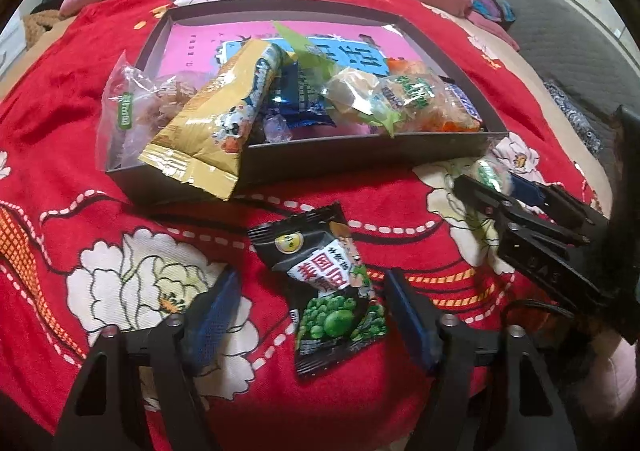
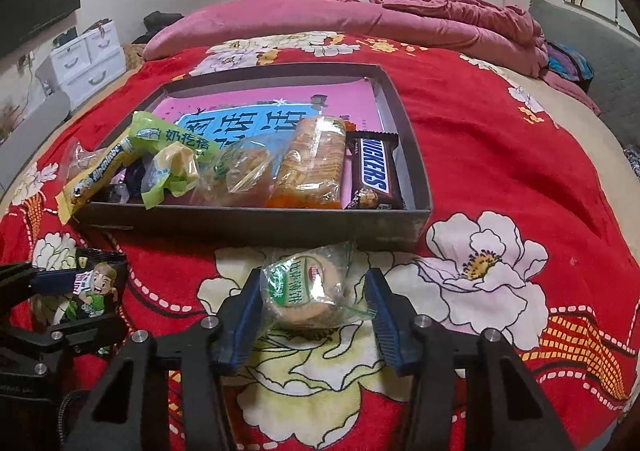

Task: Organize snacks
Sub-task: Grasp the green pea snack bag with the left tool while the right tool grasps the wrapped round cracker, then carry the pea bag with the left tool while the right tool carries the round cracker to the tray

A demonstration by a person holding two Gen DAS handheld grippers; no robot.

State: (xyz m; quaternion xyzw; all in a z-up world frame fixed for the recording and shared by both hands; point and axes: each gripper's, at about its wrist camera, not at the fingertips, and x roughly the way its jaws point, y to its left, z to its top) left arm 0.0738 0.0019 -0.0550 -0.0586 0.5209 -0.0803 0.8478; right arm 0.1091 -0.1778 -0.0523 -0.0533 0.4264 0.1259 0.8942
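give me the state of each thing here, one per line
box: open, no lid, on the bedspread, part filled with snacks
yellow bag: hanging over the box's front wall
Snickers: sealed, flat in the box
pea bag: sealed, on the bedspread, between the left gripper fingers, not pinched
biscuit pack: sealed, outside the box, between the right gripper fingers, one pad touching

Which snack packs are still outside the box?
Two: the black green-pea packet between the left gripper fingers, and the clear round biscuit pack between the right gripper fingers. The rest sit in the grey box.
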